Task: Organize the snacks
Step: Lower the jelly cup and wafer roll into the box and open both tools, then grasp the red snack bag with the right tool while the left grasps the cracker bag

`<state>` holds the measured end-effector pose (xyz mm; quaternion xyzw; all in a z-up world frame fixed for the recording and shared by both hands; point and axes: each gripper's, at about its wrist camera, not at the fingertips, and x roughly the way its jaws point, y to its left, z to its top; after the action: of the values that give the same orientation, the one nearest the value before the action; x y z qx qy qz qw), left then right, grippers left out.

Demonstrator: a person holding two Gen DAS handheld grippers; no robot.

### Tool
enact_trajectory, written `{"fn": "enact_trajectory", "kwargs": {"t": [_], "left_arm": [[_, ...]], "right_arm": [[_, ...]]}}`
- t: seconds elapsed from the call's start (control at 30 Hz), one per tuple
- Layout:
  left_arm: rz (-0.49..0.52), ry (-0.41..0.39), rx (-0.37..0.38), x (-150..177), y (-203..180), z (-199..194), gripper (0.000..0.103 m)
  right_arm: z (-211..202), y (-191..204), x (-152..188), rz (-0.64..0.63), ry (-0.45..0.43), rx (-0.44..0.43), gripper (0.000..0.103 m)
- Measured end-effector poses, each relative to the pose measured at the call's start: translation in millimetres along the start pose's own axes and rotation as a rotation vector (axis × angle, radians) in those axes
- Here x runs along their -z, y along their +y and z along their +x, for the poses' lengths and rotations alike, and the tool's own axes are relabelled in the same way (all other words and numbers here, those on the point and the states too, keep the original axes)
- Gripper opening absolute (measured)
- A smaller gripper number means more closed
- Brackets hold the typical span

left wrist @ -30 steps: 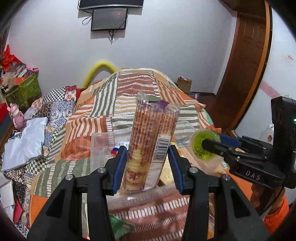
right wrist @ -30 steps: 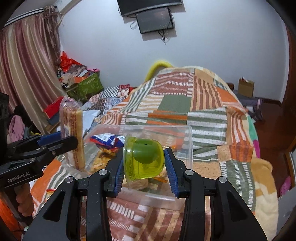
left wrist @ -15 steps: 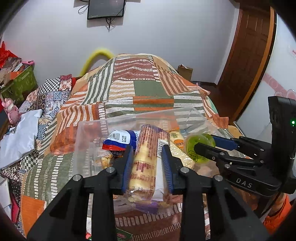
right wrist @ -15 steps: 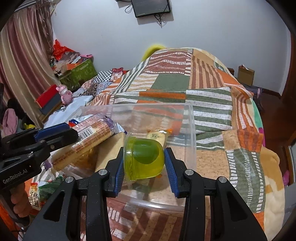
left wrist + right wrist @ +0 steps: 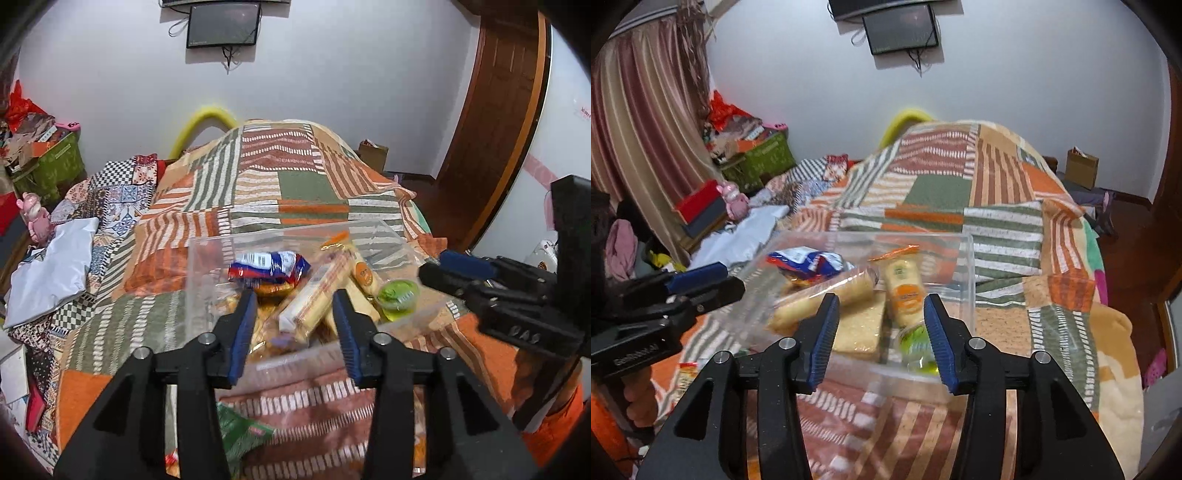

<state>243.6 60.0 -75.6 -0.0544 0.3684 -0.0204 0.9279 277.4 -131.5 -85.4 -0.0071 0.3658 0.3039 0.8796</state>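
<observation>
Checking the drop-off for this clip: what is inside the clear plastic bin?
Inside the clear bin: long biscuit roll, green jelly cup, blue-red packet, orange-labelled pack, pale cracker block. Whatever lies beneath these is covered.

green jelly cup (image 5: 398, 297) | blue-red packet (image 5: 269, 263) | striped patchwork blanket (image 5: 295, 192)

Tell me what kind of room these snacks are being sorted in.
Most likely a bedroom: the clear snack bin sits on a bed under a patchwork blanket, with a screen mounted on the wall and a curtain to one side.
</observation>
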Motion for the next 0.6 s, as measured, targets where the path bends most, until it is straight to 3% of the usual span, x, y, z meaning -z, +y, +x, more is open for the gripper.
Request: {"fn": "enact_trajectory", "kwargs": {"t": [0.33,0.6], "left_arm": [[0.010,0.006,-0.035,42.7,8.4,-53.1,0.067],[-0.008,0.076,-0.037,93.7,10.9,-73.4,0.069]], "right_arm": [[-51.3,27.0,28.1,-0.048,-0.050,-0.005,0.057],[-72.2,43.9,72.7,-0.060,-0.024,-0.033,0.058]]}}
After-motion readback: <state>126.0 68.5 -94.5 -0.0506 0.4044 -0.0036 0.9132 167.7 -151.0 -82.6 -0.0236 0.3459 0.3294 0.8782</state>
